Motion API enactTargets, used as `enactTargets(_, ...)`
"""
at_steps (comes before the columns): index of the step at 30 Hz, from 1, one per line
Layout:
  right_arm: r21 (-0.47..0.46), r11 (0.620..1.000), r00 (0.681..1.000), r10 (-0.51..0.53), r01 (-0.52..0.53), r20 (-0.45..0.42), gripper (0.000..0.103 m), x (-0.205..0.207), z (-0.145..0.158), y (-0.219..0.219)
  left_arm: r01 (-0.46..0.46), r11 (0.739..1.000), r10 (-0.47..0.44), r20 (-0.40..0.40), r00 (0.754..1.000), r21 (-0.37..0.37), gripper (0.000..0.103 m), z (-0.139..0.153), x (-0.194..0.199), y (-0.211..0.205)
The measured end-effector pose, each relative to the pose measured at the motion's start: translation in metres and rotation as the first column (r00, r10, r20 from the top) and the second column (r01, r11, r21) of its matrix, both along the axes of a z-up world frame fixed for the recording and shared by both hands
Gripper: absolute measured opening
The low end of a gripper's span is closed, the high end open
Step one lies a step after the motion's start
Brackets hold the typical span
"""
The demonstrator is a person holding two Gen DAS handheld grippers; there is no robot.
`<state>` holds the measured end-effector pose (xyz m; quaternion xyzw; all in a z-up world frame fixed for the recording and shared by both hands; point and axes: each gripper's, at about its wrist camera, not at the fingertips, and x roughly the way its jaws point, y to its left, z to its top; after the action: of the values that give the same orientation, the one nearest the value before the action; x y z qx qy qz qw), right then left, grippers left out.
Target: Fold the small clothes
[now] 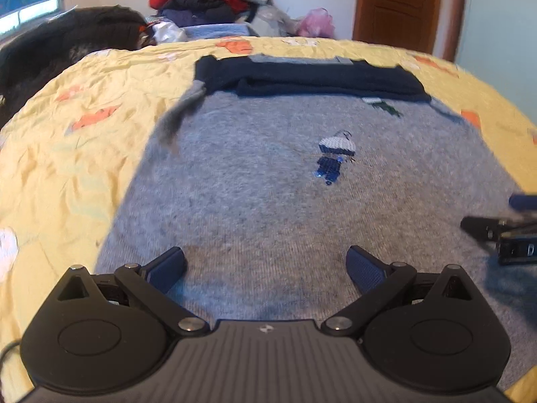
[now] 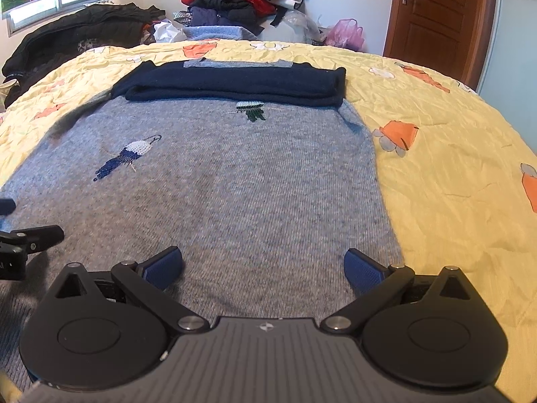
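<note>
Grey sweater (image 2: 214,201) lies flat on the bed (image 2: 453,174), navy sleeves (image 2: 235,85) folded at 12 o'clock. Left tongs (image 1: 265,265) and right tongs (image 2: 263,265) gape empty; pinch both hem corners together, then fold evenly towards 12 o'clock.

Both grippers look alike: the left gripper (image 1: 265,265) and right gripper (image 2: 263,265) have matte black ribbed bodies with a small white logo, round black side discs, silver pivot screws, angled black links and textured blue pads (image 2: 164,268) on the jaws.
</note>
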<state>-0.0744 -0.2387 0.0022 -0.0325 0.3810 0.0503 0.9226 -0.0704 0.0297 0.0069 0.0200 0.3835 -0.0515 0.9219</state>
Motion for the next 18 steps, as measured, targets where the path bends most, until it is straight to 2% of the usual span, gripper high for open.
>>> enactTargets(5,0.006,1.000,1.000,-0.001,0.001,-0.001,0.103,-0.003,-0.001,0.000,-0.016,1.000,0.016,0.033,0.999,0.011,0.103,-0.004,-0.010,-0.001)
enactTargets(13,0.010,1.000,1.000,-0.004,0.004,-0.002,0.103,-0.006,-0.001,-0.001,-0.027,1.000,0.027,-0.014,1.000,0.013,0.103,0.001,-0.010,-0.002)
enactTargets(18,0.009,1.000,1.000,-0.006,0.006,-0.005,0.103,-0.009,-0.001,-0.001,-0.002,1.000,0.002,0.001,1.000,0.016,0.103,-0.001,-0.014,-0.001)
